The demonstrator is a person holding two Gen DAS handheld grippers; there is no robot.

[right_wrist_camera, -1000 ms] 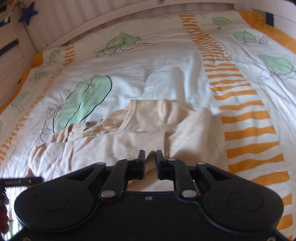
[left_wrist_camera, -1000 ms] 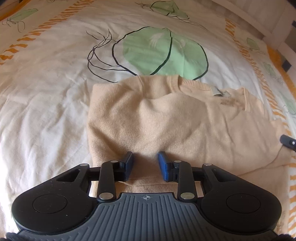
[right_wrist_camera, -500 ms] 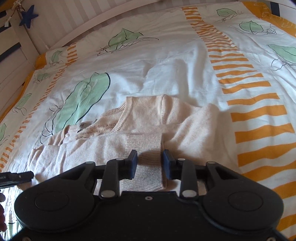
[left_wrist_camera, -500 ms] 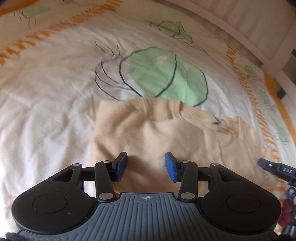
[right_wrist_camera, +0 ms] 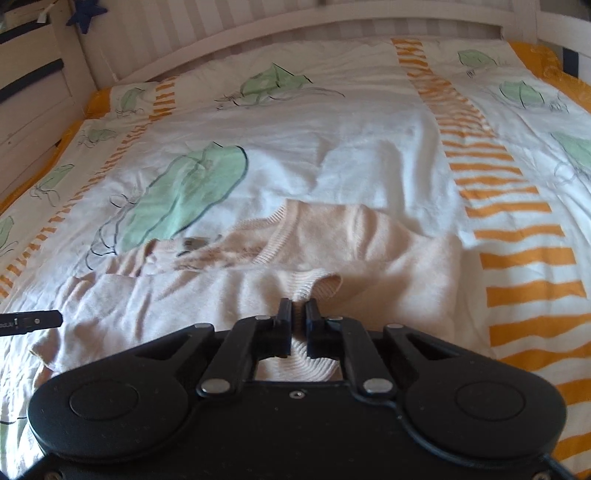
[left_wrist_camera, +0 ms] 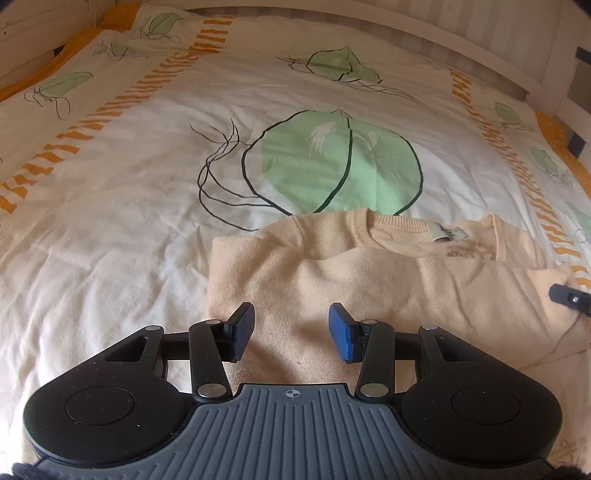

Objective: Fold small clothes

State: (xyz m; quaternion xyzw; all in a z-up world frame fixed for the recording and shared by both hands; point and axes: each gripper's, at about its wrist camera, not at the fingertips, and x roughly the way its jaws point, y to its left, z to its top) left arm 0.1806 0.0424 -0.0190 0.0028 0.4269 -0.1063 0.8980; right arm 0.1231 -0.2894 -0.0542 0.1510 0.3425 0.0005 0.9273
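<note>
Right gripper [right_wrist_camera: 298,319]: jaws have just been closing and now pinch the ribbed cuff [right_wrist_camera: 308,284] of a sleeve between the pads. Left gripper [left_wrist_camera: 291,330]: jaws stand apart over the near edge of the sweater [left_wrist_camera: 369,295], nothing between the pads.

Sweater: pale peach knit, small, lying flat on the bed cover [left_wrist_camera: 129,240], partly folded, with one sleeve laid across the body. Ribbed round neckline at its far edge.

Left wrist view alone shows the neck label [left_wrist_camera: 441,232] clearly and the faint print below it; the right gripper's tip enters at its right edge. Right wrist view alone shows the gathered cuff, the sweater's right shoulder and the orange stripes on the cover to the right.

Beyond: white slatted bed frame [right_wrist_camera: 258,22].
</note>
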